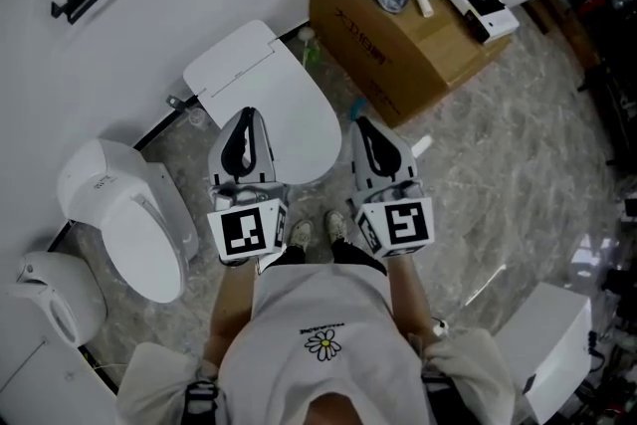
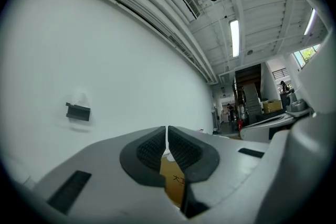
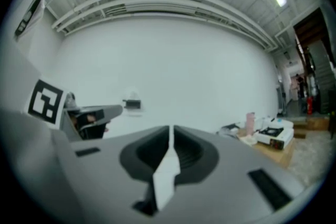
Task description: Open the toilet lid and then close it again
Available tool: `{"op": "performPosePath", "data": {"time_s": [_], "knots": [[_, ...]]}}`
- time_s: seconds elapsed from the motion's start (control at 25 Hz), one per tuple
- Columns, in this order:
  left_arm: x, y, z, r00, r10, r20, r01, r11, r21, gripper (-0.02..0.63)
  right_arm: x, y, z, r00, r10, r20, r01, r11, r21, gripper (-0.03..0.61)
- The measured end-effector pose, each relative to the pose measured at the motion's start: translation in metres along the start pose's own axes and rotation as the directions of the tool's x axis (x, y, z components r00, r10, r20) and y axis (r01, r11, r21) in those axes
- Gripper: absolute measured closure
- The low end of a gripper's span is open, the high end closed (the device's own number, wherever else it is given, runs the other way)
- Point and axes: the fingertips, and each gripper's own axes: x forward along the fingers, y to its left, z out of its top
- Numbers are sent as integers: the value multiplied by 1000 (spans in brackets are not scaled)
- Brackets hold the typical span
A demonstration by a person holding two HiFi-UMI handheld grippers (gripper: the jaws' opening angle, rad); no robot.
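At the front of the closed toilet lid [image 1: 267, 93] — left gripper [image 1: 248, 117] and right gripper [image 1: 360, 126] both hover pinched together, empty — smooth rim could slip off the closed tips mid-lift, so the lid slams.

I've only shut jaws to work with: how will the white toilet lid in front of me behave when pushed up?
The toilet lid looks smooth and one-piece: probably stiff but slippery. It seems hinged at the wall end, so it would likely swing up rather than slide. Lying shut and flat, its front rim may be fiddly to get under.
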Motion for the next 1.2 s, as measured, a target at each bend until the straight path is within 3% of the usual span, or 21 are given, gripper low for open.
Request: {"op": "performPosePath", "data": {"time_s": [0.12,0.28,0.48,0.64,0.8,1.0,1.2], "knots": [[8,4,-6,1000,14,-2,-14,1000,-9,589,13,-2,-2,998,59,-23,-59,998,-16,546],[21,7,-32,1000,-12,-29,11,1000,-22,501,32,-7,-17,991,123,-50,-124,992,-7,541],[31,10,-89,996,-23,-87,21,1000,-23,457,56,-1,-65,952,282,-119,-283,959,7,384],[25,9,-156,986,-5,-169,2,1000,-20,451,72,-11,-124,935,304,-184,-305,952,27,370],[14,12,-229,971,13,-238,-21,999,-31,451,86,-13,-196,915,302,-268,-317,948,-14,370],[-21,6,-341,929,15,-370,-47,996,-75,446,88,-15,-300,872,302,-384,-348,936,-55,367],[-52,3,-423,886,32,-463,-77,994,-79,446,81,-17,-388,810,310,-498,-363,932,-9,362]]}}
